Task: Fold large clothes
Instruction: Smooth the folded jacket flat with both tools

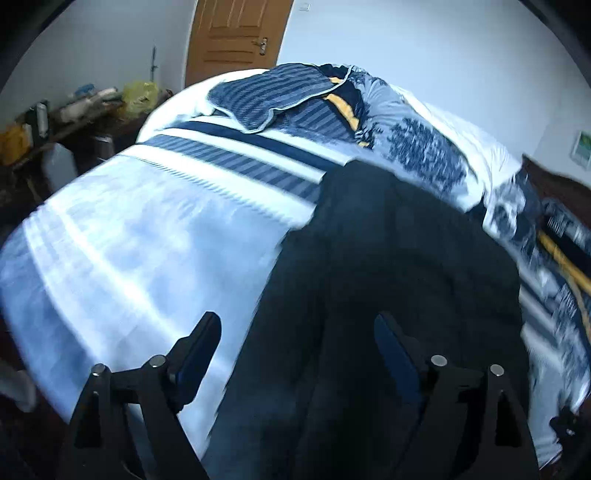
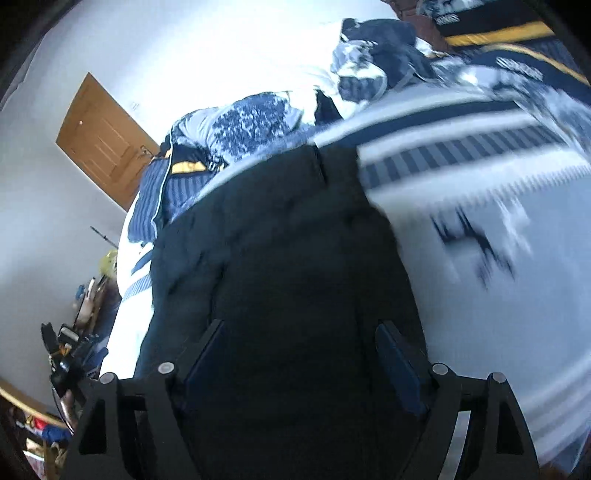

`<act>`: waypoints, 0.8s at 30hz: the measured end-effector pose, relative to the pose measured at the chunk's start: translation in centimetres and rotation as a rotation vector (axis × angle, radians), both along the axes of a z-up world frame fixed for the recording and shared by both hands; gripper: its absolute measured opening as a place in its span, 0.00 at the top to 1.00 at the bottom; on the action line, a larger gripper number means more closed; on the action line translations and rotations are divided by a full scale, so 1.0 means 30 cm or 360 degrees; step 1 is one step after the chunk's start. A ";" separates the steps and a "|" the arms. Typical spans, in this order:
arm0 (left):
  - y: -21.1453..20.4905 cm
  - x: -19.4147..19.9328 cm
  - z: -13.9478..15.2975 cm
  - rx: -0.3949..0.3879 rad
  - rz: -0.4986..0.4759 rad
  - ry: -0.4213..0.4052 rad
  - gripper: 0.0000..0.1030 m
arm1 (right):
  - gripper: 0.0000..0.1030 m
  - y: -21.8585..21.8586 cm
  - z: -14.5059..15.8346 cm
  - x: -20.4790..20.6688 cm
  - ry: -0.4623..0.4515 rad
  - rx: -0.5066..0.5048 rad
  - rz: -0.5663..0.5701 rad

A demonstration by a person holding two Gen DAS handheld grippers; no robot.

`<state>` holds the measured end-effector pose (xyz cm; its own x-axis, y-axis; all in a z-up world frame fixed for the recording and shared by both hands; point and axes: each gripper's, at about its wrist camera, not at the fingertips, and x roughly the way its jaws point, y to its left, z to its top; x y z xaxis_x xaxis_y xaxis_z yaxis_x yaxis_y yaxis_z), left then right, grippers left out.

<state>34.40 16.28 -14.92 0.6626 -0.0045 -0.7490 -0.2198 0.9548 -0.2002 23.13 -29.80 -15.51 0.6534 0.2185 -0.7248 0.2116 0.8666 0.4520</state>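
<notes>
A large dark garment (image 1: 388,277) lies spread on a bed with a blue-and-white striped cover (image 1: 129,240). My left gripper (image 1: 297,343) is open and empty above the garment's left edge; its left finger is over the cover, its right finger over the dark cloth. In the right wrist view the same garment (image 2: 288,240) fills the middle. My right gripper (image 2: 299,350) is open, with both fingers over the dark cloth and nothing between them. Both views are blurred by motion.
A rumpled blue patterned quilt and pillow (image 1: 295,99) lie at the far end of the bed. A cluttered table (image 1: 66,118) stands at the left by a brown door (image 1: 236,33). A wooden headboard (image 1: 554,192) is at the right.
</notes>
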 end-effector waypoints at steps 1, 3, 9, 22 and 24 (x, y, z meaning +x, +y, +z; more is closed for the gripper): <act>-0.010 -0.067 -0.003 0.0023 -0.0011 0.0001 0.12 | 0.18 0.003 -0.018 -0.037 0.0005 -0.0008 0.0005; -0.020 -0.197 -0.039 0.0072 -0.0068 0.0011 0.11 | 0.18 0.002 -0.061 -0.132 0.0016 -0.0054 0.0004; 0.019 -0.245 -0.142 0.0056 -0.0109 0.0141 0.11 | 0.18 -0.056 -0.067 -0.228 -0.0047 0.0003 -0.0110; 0.080 -0.317 -0.123 -0.0006 0.0011 0.0062 0.11 | 0.18 -0.115 -0.094 -0.319 -0.0006 0.0155 -0.0206; 0.091 -0.331 -0.124 -0.0033 0.0016 0.0077 0.11 | 0.18 -0.108 -0.105 -0.324 0.0032 0.0196 -0.0195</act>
<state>24.48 19.02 -18.63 0.6256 -0.0140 -0.7800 -0.2392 0.9482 -0.2088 13.42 -33.03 -18.67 0.6662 0.2259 -0.7107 0.3224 0.7721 0.5477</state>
